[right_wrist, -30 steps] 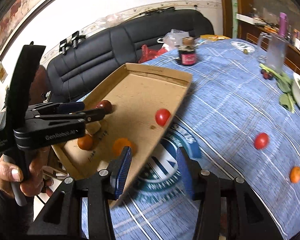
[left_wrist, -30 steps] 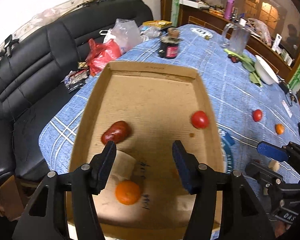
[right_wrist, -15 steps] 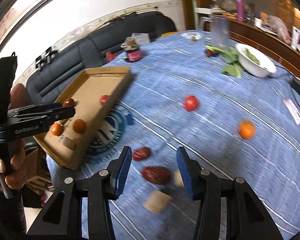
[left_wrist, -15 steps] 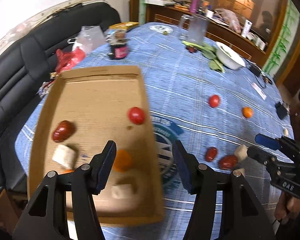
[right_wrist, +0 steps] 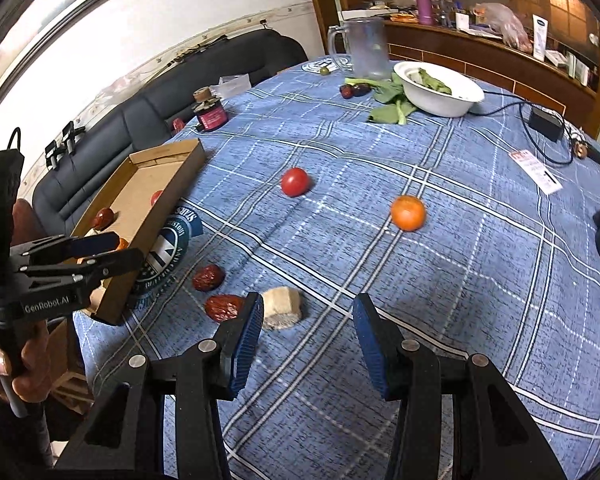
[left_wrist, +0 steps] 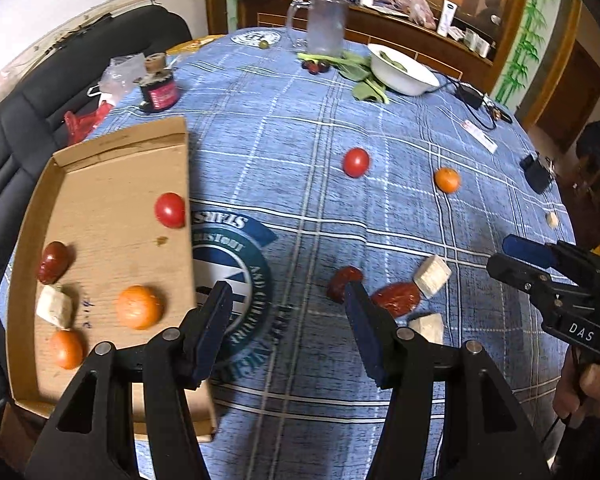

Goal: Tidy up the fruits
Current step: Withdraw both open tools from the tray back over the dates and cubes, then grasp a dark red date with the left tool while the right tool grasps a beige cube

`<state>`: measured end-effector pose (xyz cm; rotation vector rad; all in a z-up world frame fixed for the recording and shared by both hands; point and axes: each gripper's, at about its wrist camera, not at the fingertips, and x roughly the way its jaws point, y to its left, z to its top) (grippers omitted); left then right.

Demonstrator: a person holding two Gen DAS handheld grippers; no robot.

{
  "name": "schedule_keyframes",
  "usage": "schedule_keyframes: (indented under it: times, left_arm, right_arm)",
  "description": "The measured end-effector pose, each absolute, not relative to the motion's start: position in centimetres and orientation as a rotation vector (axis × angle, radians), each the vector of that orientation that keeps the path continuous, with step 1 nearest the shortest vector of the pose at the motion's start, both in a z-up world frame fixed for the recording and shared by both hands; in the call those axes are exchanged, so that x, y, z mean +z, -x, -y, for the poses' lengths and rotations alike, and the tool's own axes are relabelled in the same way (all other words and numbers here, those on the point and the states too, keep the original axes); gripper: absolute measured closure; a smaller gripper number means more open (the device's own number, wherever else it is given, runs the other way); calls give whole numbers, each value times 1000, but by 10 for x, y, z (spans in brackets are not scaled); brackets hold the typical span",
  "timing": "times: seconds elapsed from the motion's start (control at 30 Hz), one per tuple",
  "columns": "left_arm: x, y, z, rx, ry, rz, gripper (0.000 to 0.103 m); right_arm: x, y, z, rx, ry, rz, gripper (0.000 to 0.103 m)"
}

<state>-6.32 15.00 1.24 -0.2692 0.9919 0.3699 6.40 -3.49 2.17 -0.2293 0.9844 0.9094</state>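
A cardboard tray [left_wrist: 100, 152] lies on the table's left; it holds a tomato [left_wrist: 169, 210], a red date [left_wrist: 53, 262], two oranges [left_wrist: 139, 306] and a pale cube [left_wrist: 54, 306]. Loose on the blue cloth lie a tomato [left_wrist: 356, 162], an orange [left_wrist: 447, 179], two red dates [left_wrist: 396, 299] and pale cubes [left_wrist: 432, 276]. My left gripper [left_wrist: 286, 322] is open and empty above the cloth between tray and dates. My right gripper [right_wrist: 306, 338] is open and empty, just right of a cube [right_wrist: 282, 307] and a date [right_wrist: 224, 307].
A white bowl [right_wrist: 440, 88] with greens, a glass mug [right_wrist: 364, 50] and a small jar [right_wrist: 210, 114] stand at the far side. A charger and cable [right_wrist: 546, 124] lie at the right. A black sofa [left_wrist: 16, 120] borders the table's left.
Both grippers have swung right, from over the tray to over the cloth with the loose fruit. Both stay open and empty.
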Motion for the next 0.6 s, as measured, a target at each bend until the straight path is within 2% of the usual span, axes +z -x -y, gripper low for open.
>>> schedule_keyframes:
  times: [0.6]
  left_arm:
    - [-15,45,-145,325,299,-1033,46]
  right_arm:
    - [-18,-63,-7,965,256,-1054,56]
